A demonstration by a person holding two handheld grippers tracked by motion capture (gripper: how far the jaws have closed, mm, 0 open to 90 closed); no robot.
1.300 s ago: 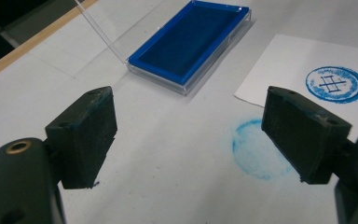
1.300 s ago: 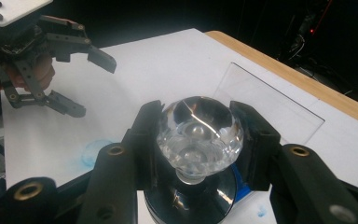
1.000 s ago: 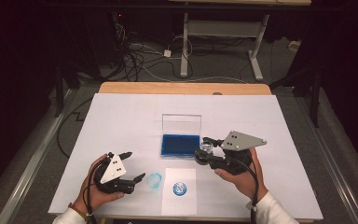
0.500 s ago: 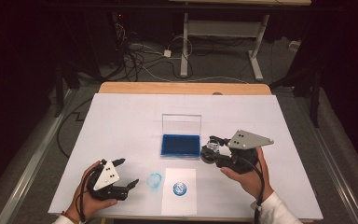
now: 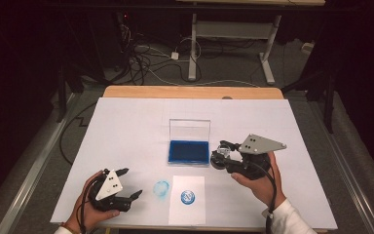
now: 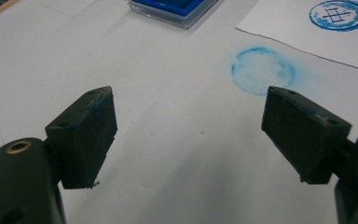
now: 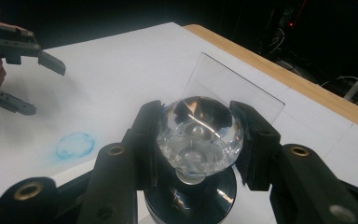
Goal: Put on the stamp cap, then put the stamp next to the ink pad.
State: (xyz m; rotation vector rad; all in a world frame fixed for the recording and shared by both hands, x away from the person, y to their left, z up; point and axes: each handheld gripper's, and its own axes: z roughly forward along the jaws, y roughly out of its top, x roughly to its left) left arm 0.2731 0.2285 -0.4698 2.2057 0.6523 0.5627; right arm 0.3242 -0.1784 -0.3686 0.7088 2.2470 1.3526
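A stamp with a clear knob was gripped by the right hand-held gripper beside an open blue ink pad on a white-covered counter.

The right hand-held gripper (image 5: 222, 155) was seen with its jaws closed around the faceted glass knob of the stamp (image 7: 198, 135), just to the right of the ink pad (image 5: 189, 151), whose clear lid (image 5: 189, 129) was stood upright behind it. The left hand-held gripper (image 5: 129, 184) was held wide open and empty near the counter (image 5: 126, 122) front edge. A smudged blue ring (image 5: 161, 188) was seen between it and a sheet of paper (image 5: 187, 214) marked with a round blue print (image 5: 188, 196).
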